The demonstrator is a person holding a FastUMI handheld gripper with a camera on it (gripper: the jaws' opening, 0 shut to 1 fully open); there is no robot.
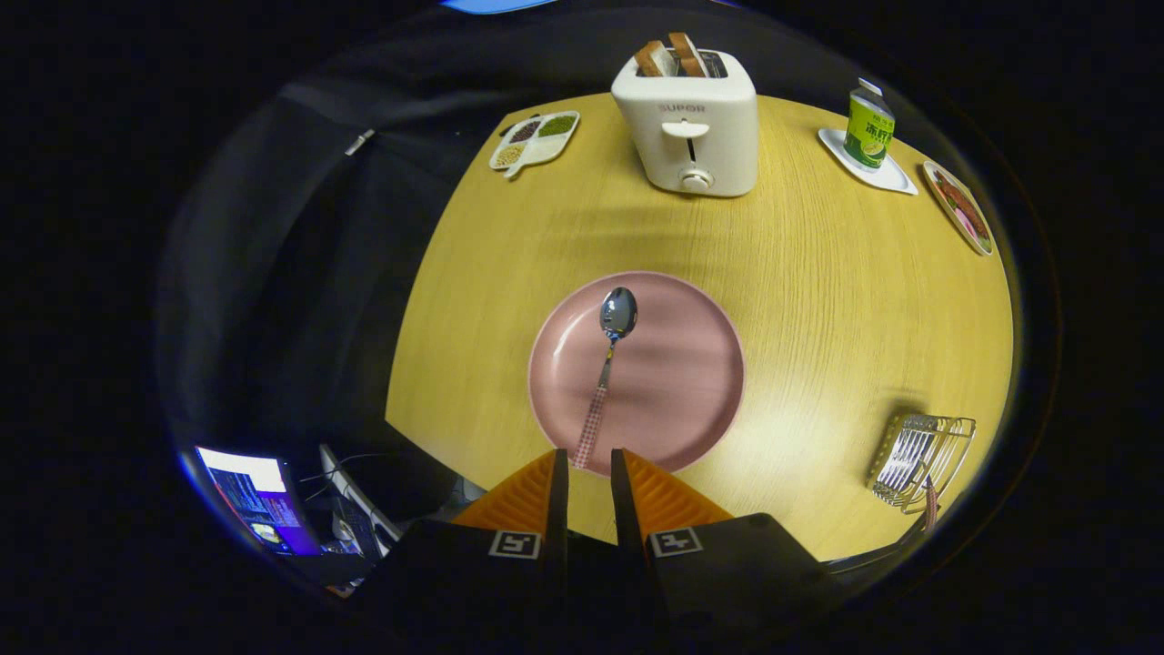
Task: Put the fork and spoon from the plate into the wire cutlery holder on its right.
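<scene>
A spoon [607, 364] with a shiny bowl and a pink checked handle lies on the pink plate [691, 382], bowl pointing away from me. My gripper [589, 455] hovers over the plate's near rim, open by a narrow gap. The handle's end lies just ahead of the fingertips, nearer the left one, and neither finger presses on it. The wire cutlery holder [918, 455] stands on the table to the plate's right. A pink checked handle [929, 508], seemingly the fork's, sticks out of it at the near side.
A white toaster [688, 123] with bread slices stands beyond the plate. Behind it on the right are a green can [868, 123] on a white tray and a plate of food [959, 207]. A divided dish of beans [535, 139] sits far left. A lit screen [259, 498] stands below the table's left edge.
</scene>
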